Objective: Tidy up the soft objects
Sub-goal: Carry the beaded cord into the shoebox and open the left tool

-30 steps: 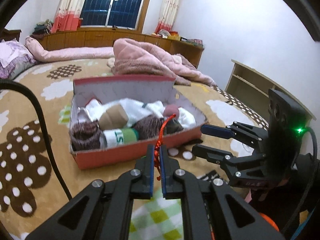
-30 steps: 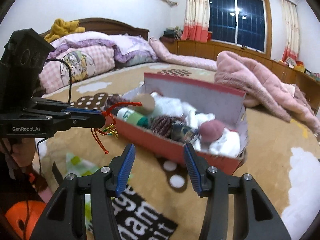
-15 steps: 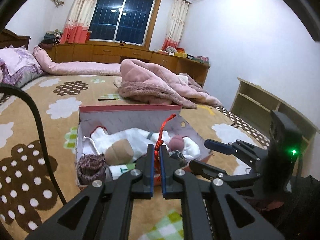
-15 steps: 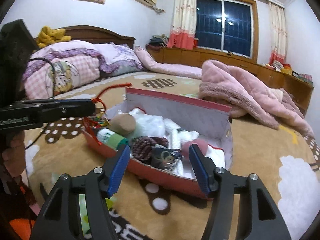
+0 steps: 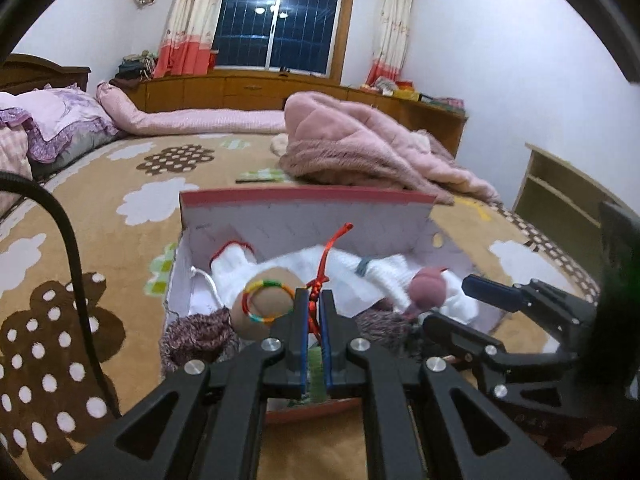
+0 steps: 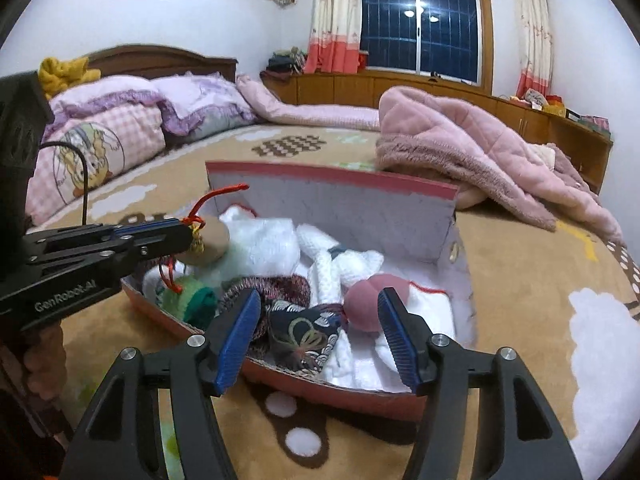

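Now, the scene by parts:
Left fingers: the left gripper [image 5: 314, 304] is pinched closed on a red cord [image 5: 325, 264], which rises from between the blue pads and loops upward.
Cord's charm: a ring wound in many colours [image 5: 269, 300] hangs from the cord to the left of the left fingers (in the right wrist view only red tassel ends and something brass-coloured show below the tips, not the ring).
Right fingers: the right gripper [image 6: 318, 334] stands apart, having just been opening, and its pads press on nothing; a dark patterned pouch [image 6: 304, 336] lies in the box beyond the gap.
Where the cord is: over the left end of the red box [image 6: 332, 178], above its contents rather than lying among them.
Box contents: a white knitted piece [image 6: 340, 268], a pink ball [image 6: 366, 306], a tan ball [image 5: 256, 312], a maroon wool roll [image 6: 276, 286] and a green and white roll [image 6: 192, 302], all crowded together.
Box position: on the brown bed cover [image 5: 120, 240] with white clouds and dotted patches, its far flap upright.
Further out: a pink fleece jacket [image 6: 472, 148] heaped behind the box, pillows [image 6: 120, 120] at the headboard, a dark window [image 5: 280, 20] between curtains.
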The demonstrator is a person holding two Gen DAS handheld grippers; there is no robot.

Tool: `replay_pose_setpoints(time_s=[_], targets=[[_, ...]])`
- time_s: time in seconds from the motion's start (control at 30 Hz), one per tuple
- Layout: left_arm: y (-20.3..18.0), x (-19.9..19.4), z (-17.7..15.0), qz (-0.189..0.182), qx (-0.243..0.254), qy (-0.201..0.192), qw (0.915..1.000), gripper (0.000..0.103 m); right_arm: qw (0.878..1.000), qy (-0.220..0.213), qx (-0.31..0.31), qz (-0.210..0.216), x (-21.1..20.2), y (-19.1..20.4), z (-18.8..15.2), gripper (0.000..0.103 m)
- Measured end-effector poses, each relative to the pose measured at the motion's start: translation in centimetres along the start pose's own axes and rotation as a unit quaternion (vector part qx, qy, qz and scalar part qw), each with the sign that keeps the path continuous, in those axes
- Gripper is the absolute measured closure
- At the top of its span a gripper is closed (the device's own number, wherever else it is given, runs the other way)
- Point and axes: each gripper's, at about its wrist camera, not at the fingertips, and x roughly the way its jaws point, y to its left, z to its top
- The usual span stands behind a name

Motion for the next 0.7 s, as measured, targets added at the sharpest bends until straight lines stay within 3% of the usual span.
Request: replay_pose_setpoints(time_s=[0.33,0.7], targets=[[0.0,4.1,-1.7,0.015,0.017,0.057,0.9981,0.098,0.999,0.045,0.018,0.003,2.2,-0.6,-0.5,0.04],[0.9,4.8,-2.1,0.008,-0.003,0.071,0.9974,0.096,0.998,0.053,0.015,-0.013,2.7,-0.5,-0.6,0.031]])
